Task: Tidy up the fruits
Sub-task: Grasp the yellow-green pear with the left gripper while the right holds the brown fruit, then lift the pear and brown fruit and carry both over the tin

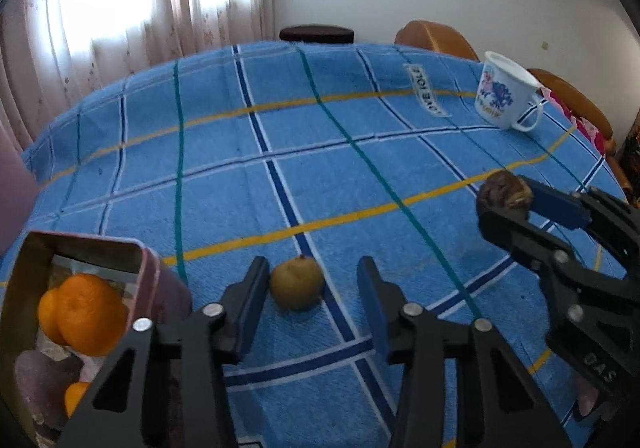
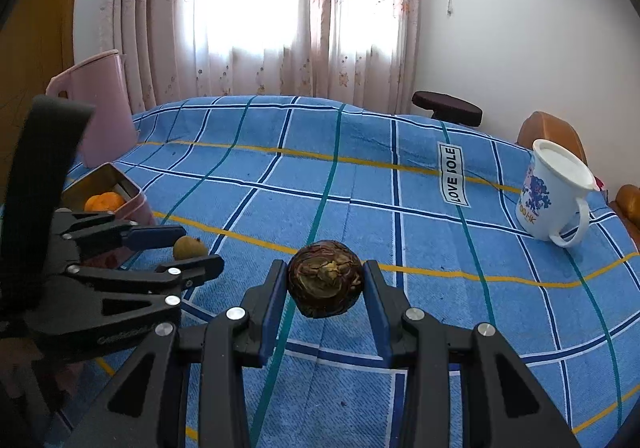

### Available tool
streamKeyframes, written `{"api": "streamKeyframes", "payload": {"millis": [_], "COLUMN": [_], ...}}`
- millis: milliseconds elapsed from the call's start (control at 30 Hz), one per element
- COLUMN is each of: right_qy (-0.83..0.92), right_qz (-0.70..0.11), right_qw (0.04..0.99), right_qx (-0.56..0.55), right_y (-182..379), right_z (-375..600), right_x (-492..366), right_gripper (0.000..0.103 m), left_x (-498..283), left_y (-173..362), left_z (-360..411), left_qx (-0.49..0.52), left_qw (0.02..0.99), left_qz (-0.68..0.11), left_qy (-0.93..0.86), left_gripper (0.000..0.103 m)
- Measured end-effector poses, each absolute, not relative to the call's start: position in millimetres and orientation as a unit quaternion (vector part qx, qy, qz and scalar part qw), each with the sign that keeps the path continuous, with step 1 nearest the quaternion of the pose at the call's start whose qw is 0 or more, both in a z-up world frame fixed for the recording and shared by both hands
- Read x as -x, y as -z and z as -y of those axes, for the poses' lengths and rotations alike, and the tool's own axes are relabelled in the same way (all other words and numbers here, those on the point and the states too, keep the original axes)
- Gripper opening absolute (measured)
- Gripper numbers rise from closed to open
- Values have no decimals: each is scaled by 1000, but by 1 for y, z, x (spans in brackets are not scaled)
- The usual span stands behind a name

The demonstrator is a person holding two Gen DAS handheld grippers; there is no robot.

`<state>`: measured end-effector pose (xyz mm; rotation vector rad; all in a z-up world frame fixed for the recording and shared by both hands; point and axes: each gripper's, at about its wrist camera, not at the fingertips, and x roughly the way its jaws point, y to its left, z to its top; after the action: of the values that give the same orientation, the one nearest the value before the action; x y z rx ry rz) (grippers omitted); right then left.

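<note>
On the blue checked tablecloth (image 1: 320, 175) a small yellow-green fruit (image 1: 297, 283) sat between the spread fingers of the left gripper (image 1: 312, 288), which touched nothing. Just to its left stood a pink tin (image 1: 154, 268) with oranges (image 1: 91, 319) inside. The right gripper (image 2: 325, 280) was clamped on a dark brown round fruit (image 2: 325, 279), held clear above the cloth. Over by the far right edge stood a white mug (image 2: 554, 195) with a blue print, well apart from the fruit.
</note>
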<state>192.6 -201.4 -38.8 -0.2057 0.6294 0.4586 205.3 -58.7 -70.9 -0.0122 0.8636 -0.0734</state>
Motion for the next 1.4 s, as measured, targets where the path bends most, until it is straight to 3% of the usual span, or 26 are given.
{"api": "streamKeyframes", "payload": {"millis": [33,67,1400], "right_qy": [-223,-223,-243], "right_qz": [-307,-307,-194], "right_qw": [920,920,948], "right_qx": [99,97,66], "right_y": [39,39,19], "right_z": [202,202,219], "right_x": [-193,-194,-160], "right_gripper": [40,40,40], "left_x": [-206,-206,-142], "left_y": [72,73,35], "left_z": [58,58,72], "left_qx": [9,11,-8], "left_qw": [906,905,961], "left_qz": [-421,-423,-276], "left_qy": [38,39,28], "left_gripper": [29,29,29]}}
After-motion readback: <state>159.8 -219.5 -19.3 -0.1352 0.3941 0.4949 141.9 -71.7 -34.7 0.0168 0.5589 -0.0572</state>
